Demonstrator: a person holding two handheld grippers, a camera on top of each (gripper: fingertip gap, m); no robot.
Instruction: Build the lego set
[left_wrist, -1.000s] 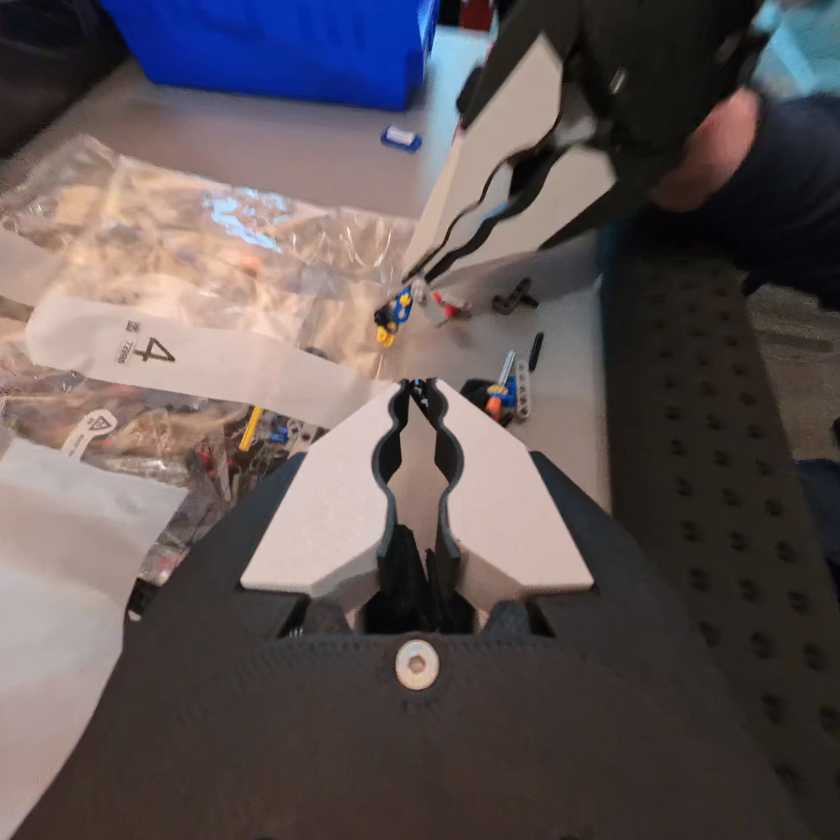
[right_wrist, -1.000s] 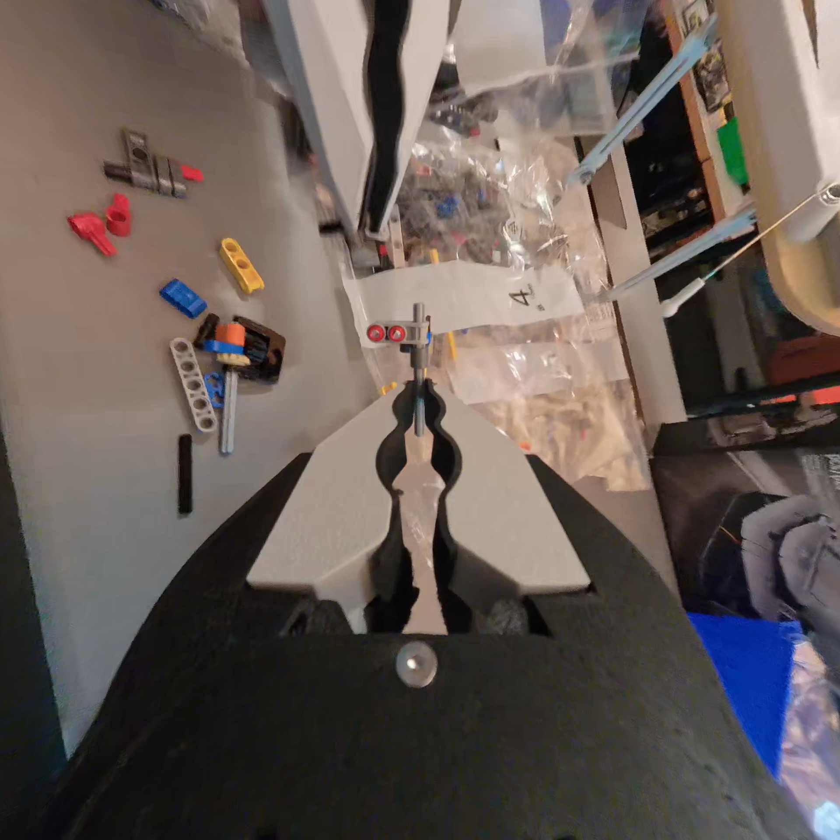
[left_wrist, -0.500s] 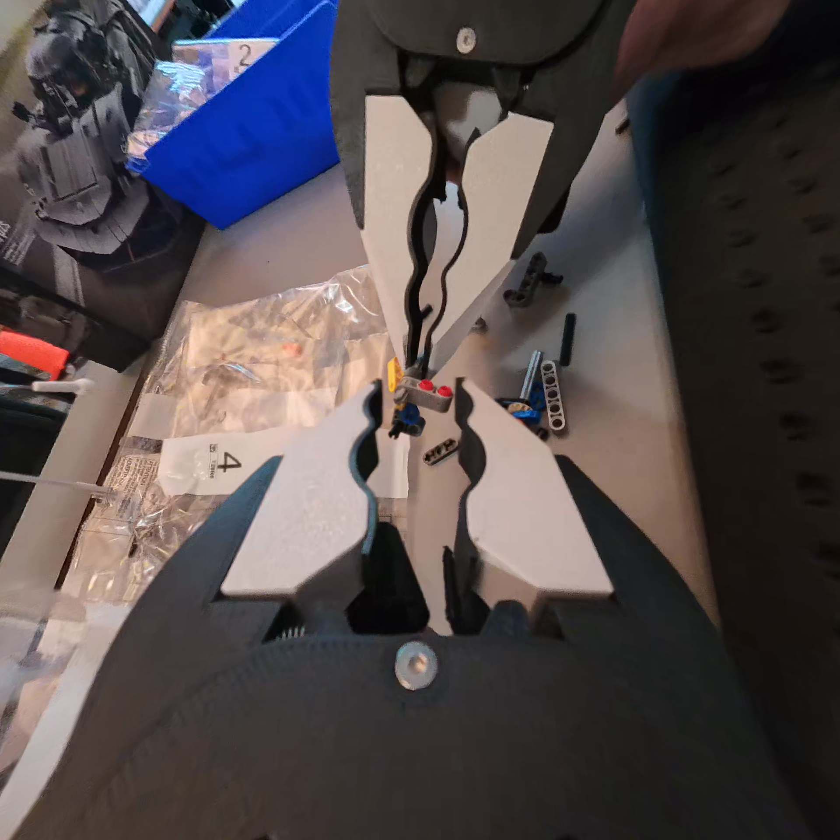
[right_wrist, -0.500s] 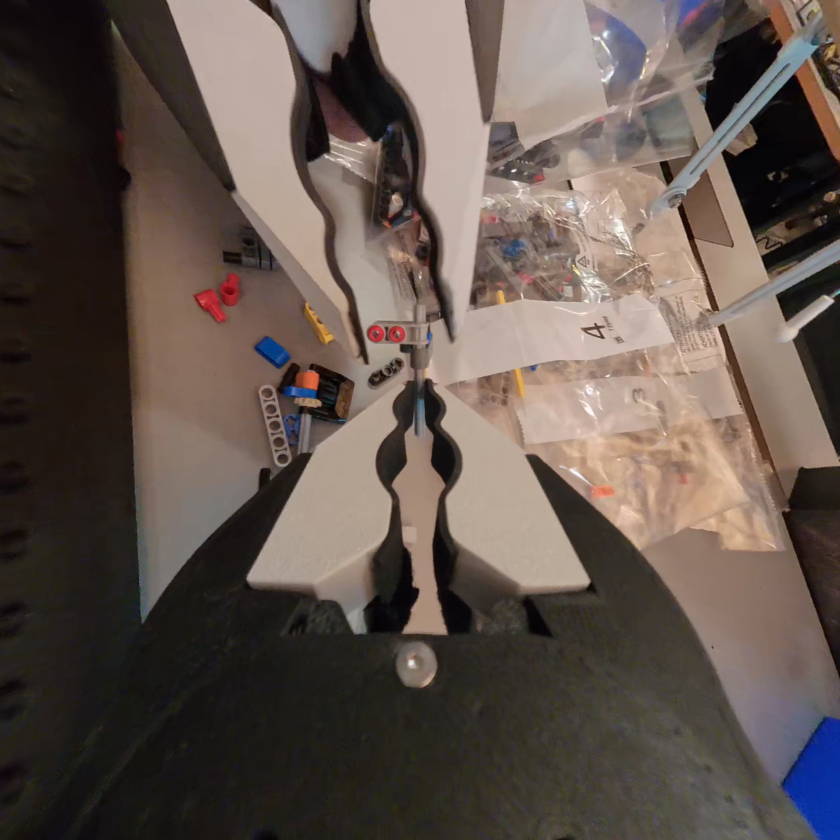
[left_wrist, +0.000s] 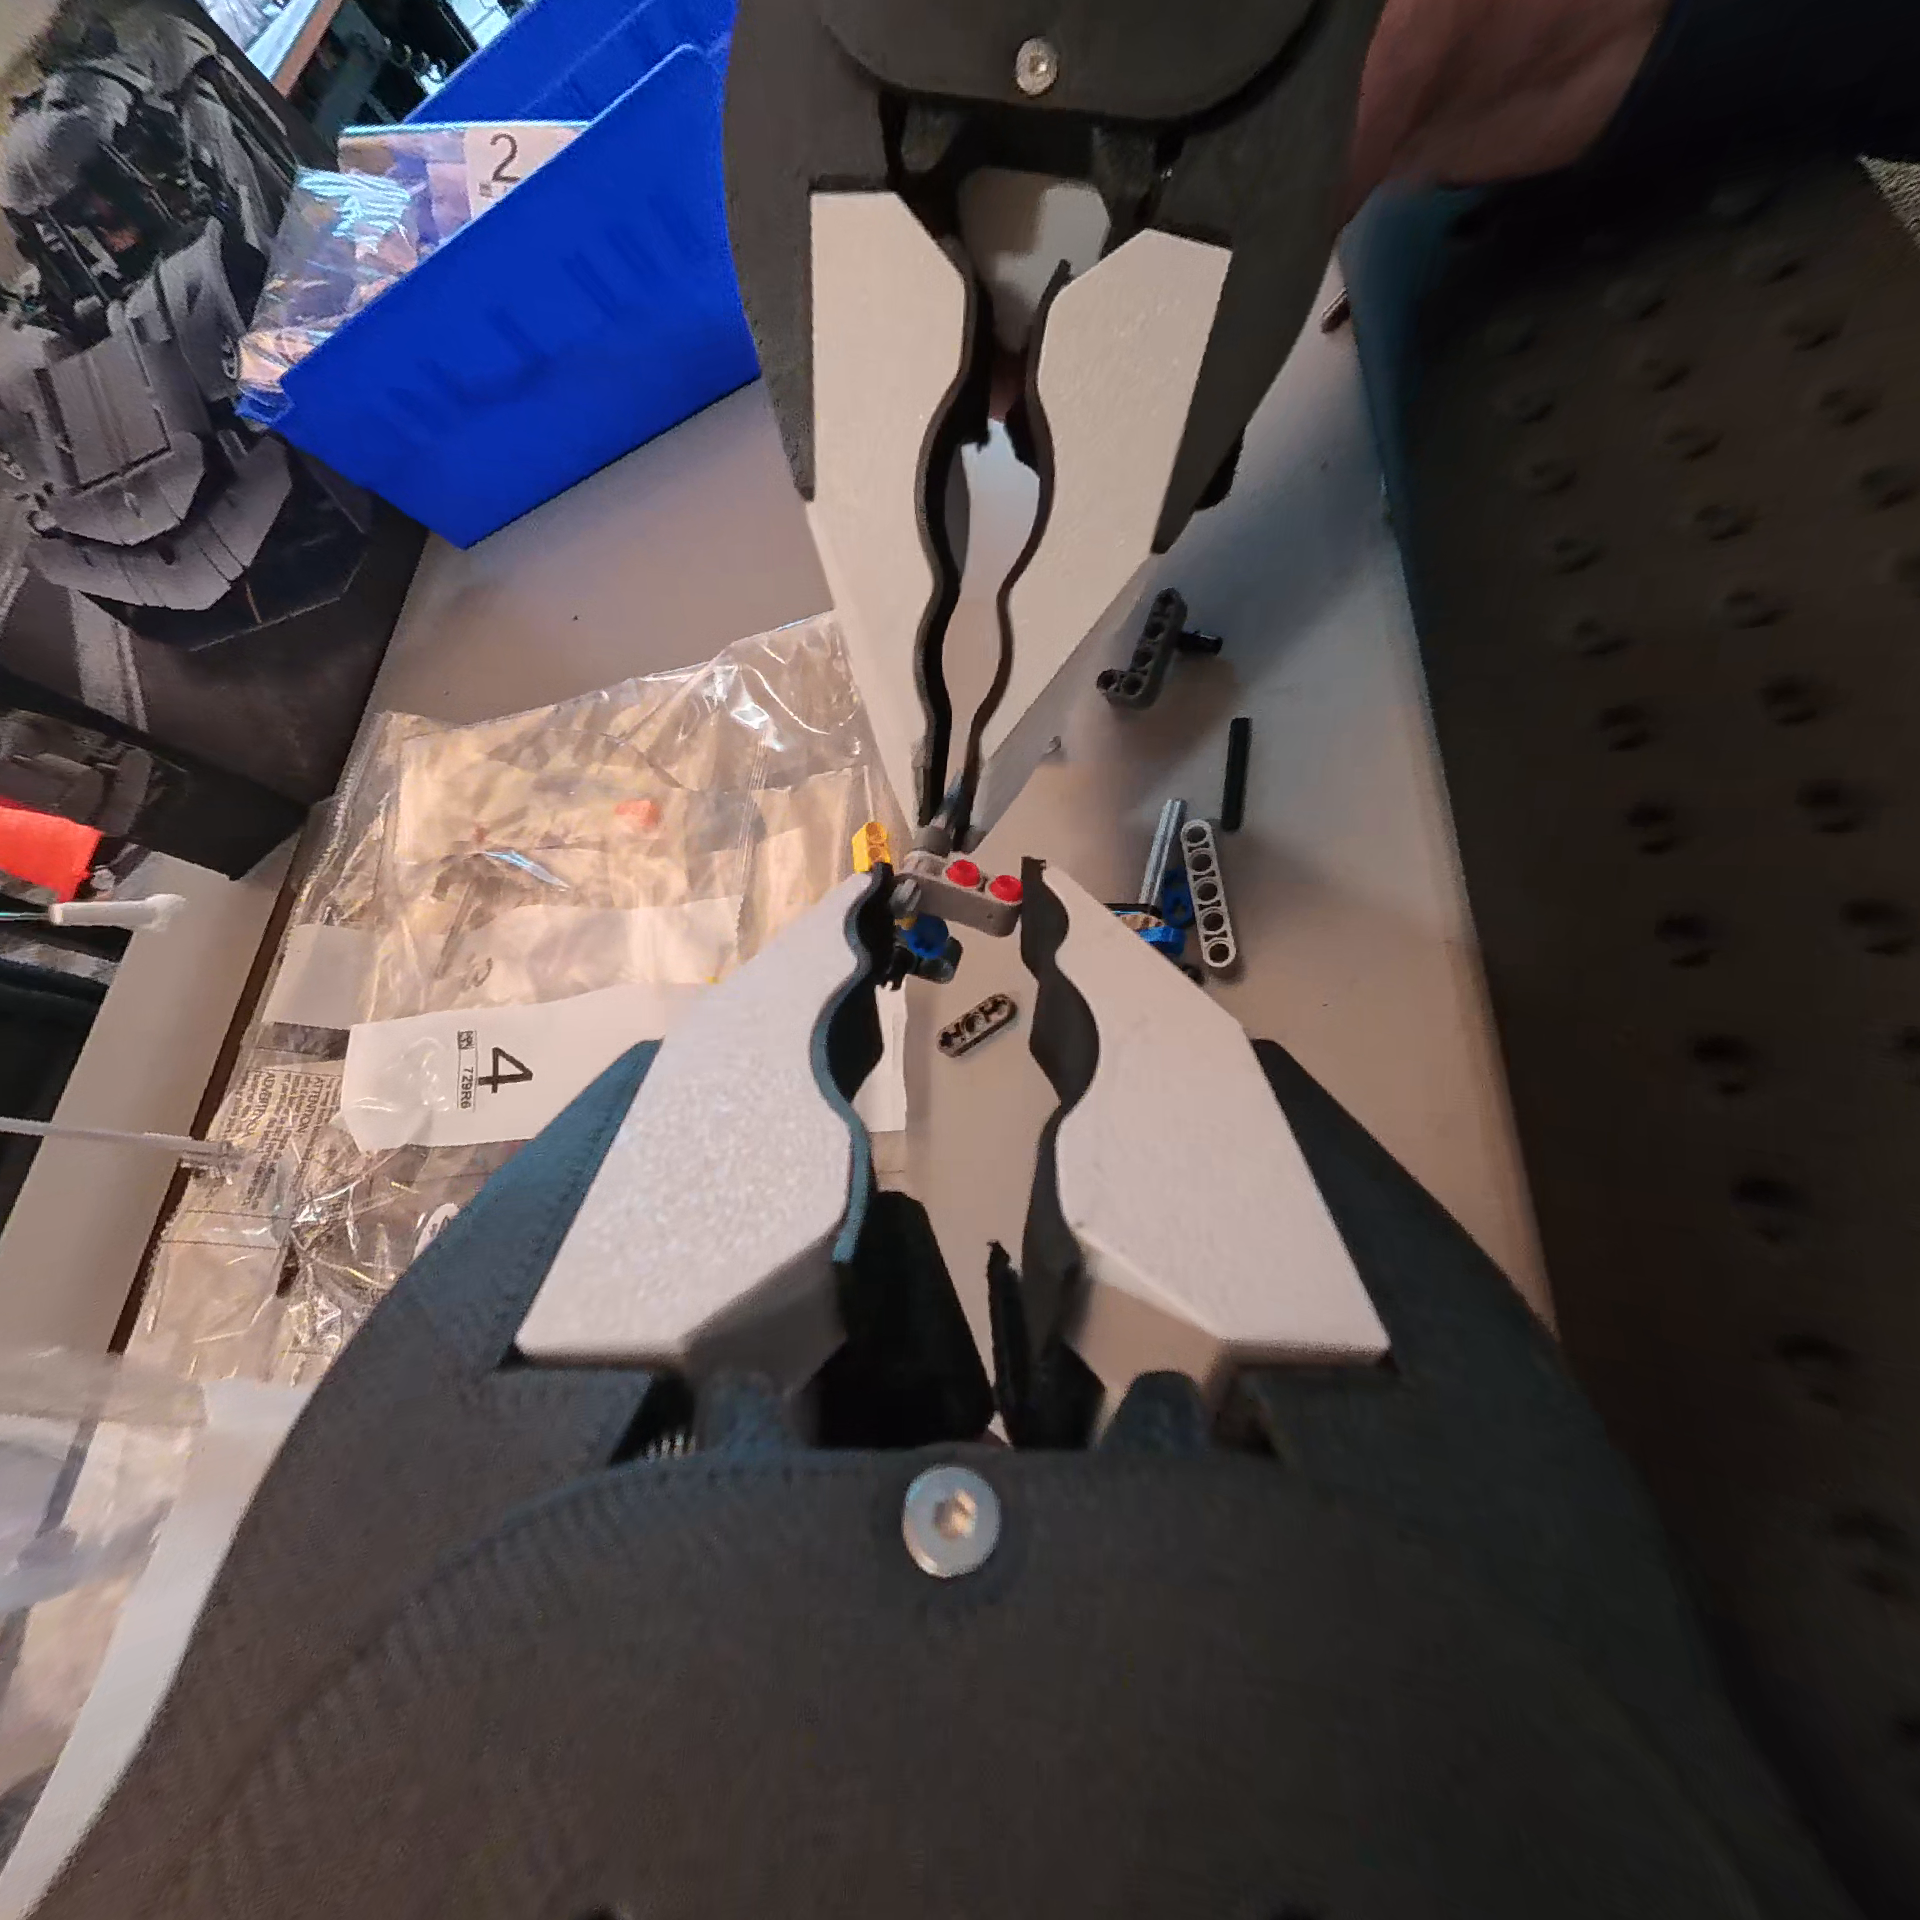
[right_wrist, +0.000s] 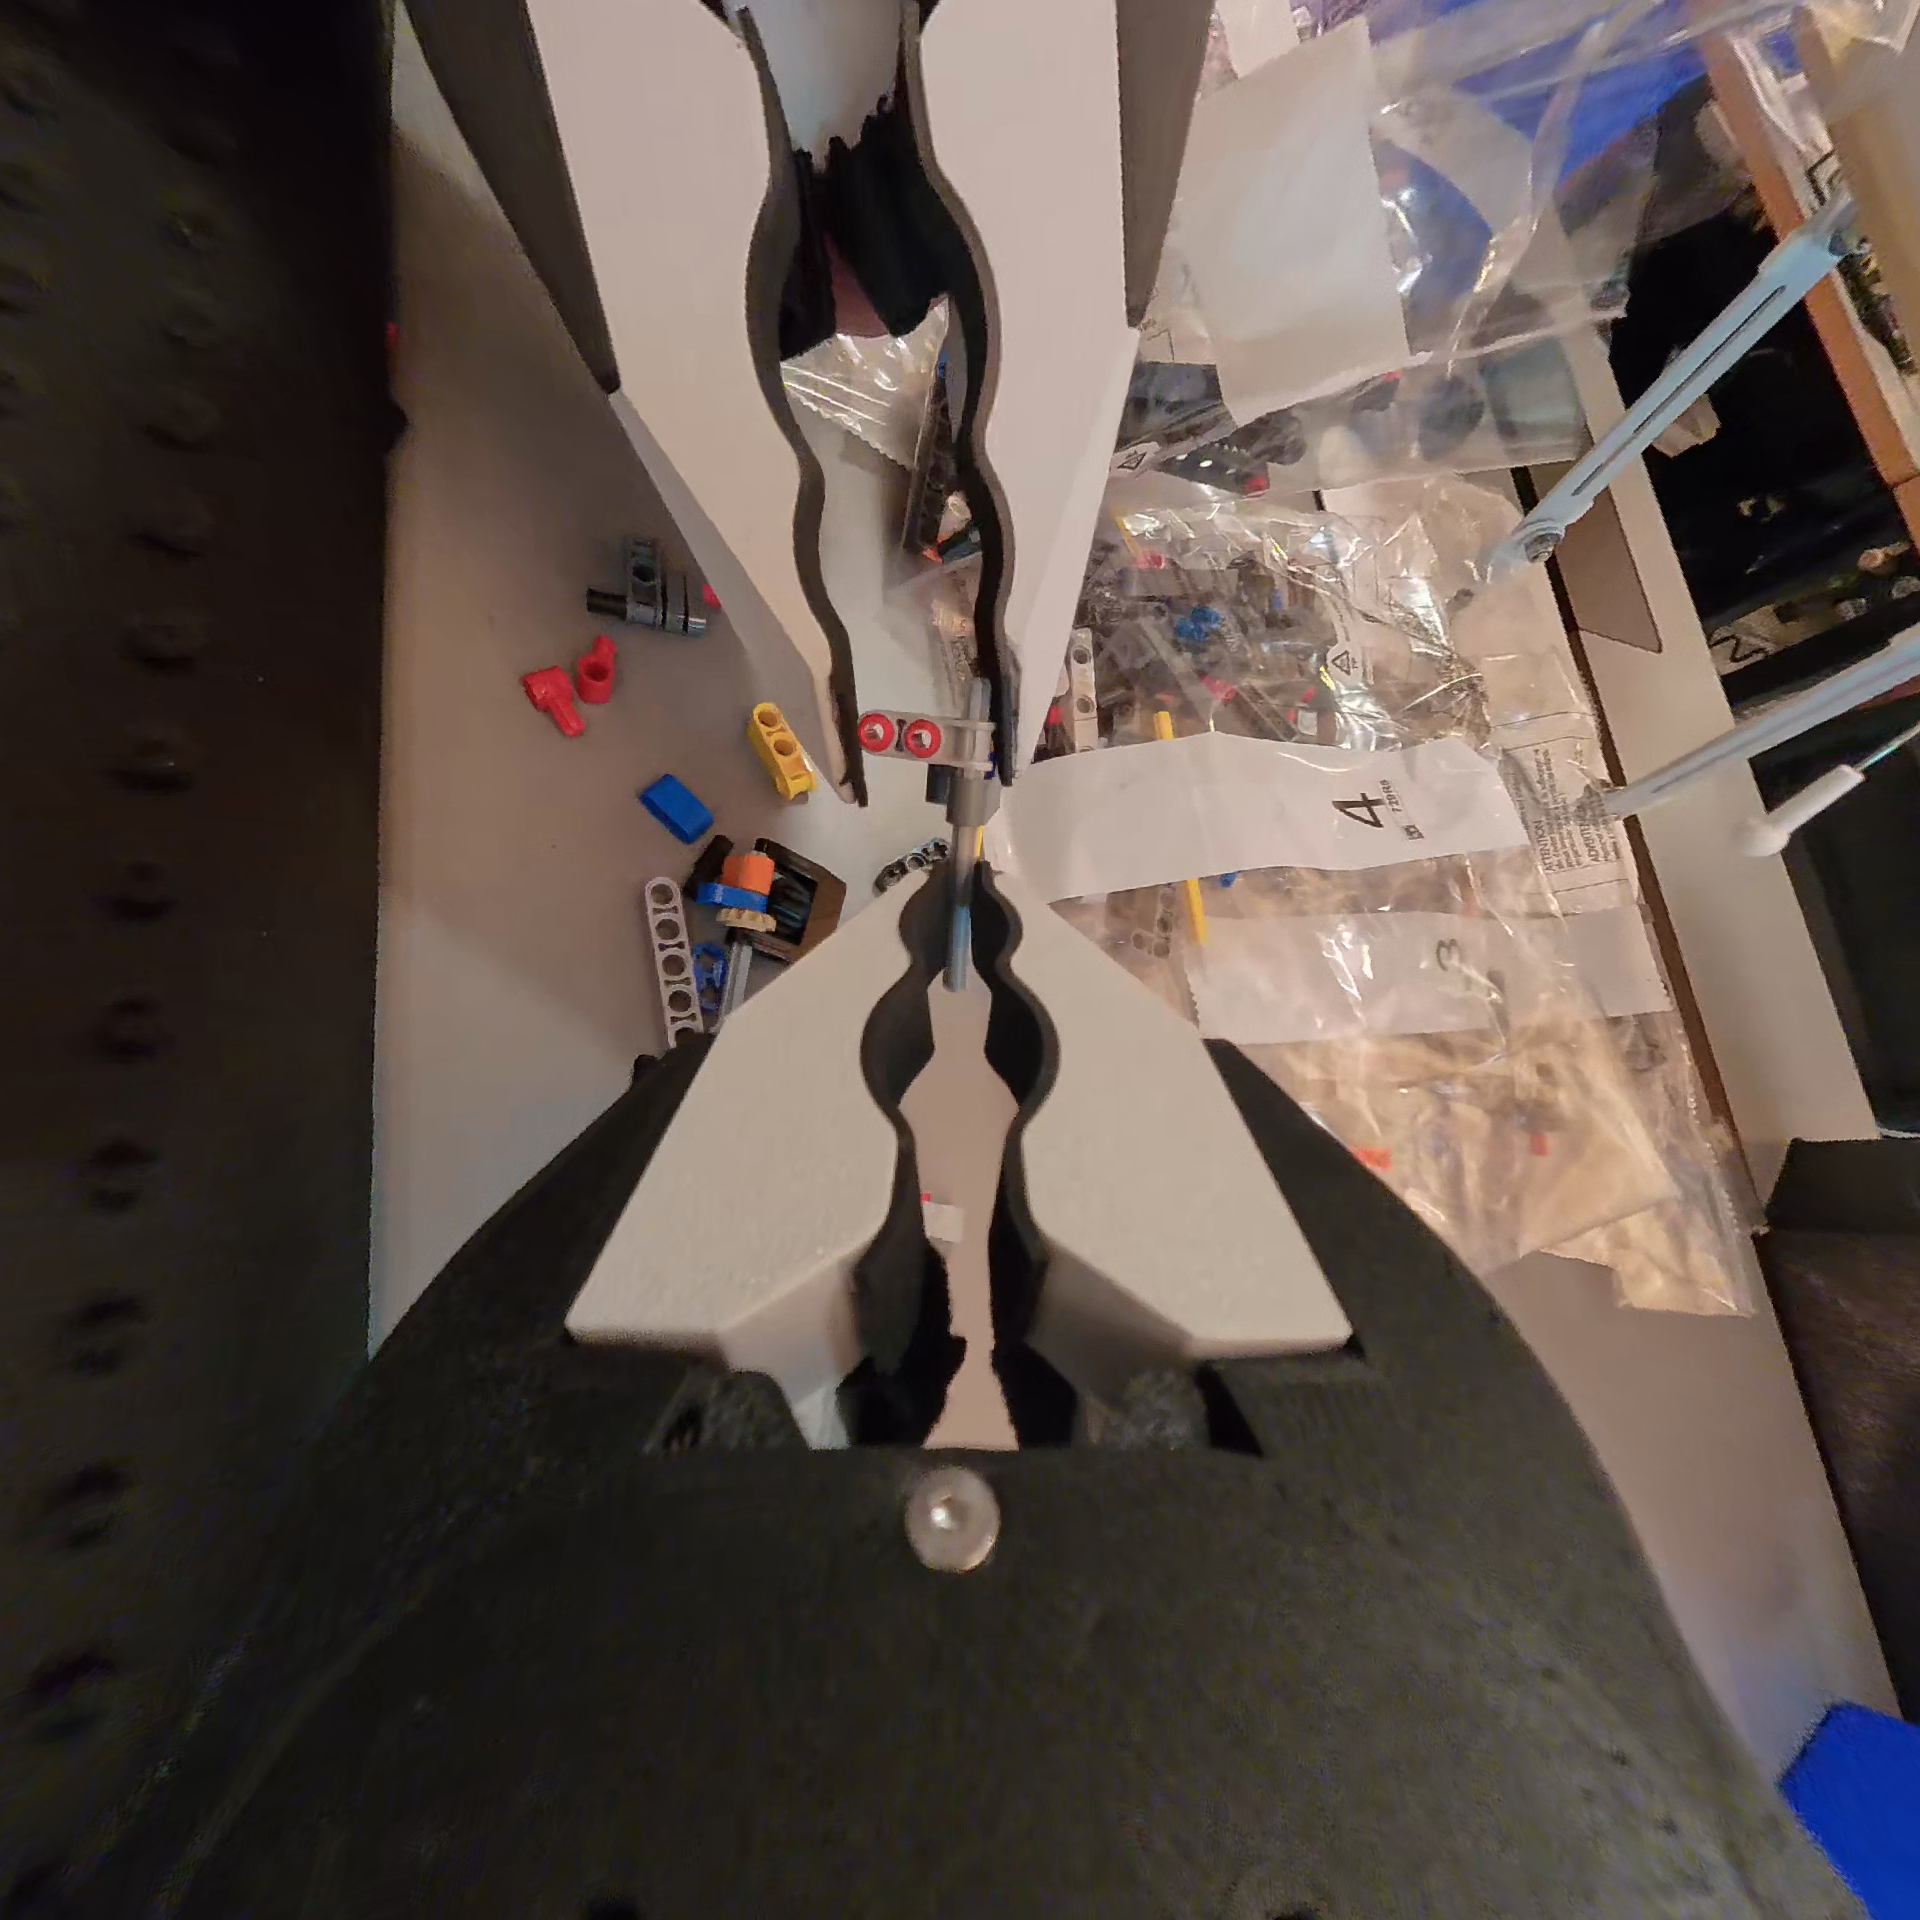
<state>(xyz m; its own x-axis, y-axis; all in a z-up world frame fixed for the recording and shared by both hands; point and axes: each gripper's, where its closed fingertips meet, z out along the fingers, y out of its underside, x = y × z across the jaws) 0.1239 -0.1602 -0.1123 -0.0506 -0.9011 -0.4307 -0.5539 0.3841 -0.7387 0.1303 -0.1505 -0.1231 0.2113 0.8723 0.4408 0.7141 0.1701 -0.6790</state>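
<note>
A grey desk carries clear parts bags along its left side, with a blue bin at the far left corner. Loose lego pieces lie near the right edge. Above the middle, the left gripper has its fingers spread open on either side of a small grey lego assembly with two red pins. The right gripper holds that assembly's grey axle, fingers closed on it.
</note>
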